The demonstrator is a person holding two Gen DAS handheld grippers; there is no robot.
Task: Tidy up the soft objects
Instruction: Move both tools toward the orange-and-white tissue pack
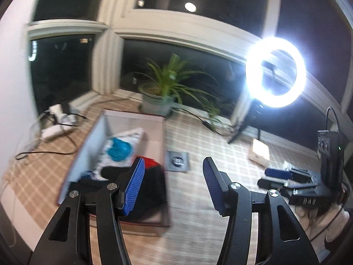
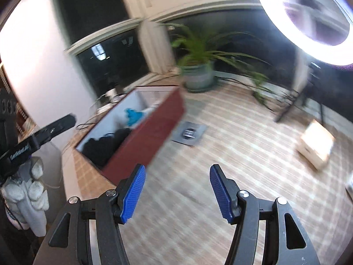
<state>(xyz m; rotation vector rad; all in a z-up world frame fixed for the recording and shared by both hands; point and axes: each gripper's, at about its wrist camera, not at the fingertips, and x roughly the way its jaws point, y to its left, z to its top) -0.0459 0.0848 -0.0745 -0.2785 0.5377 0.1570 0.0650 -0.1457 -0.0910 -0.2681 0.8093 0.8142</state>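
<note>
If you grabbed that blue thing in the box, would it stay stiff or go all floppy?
Probably floppy: the blue thing lies crumpled in folds, like cloth, inside the box. It likely weighs little, since it sits on top of other soft things without visibly squashing them. It shouldn't roll or break. The picture is blurry, so that's a guess.

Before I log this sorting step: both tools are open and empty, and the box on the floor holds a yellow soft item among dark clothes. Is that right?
One detail is wrong: the soft item among the dark clothes in the box is teal-blue, not yellow, as the left wrist view shows. The left tool and right tool are open and empty.
</note>
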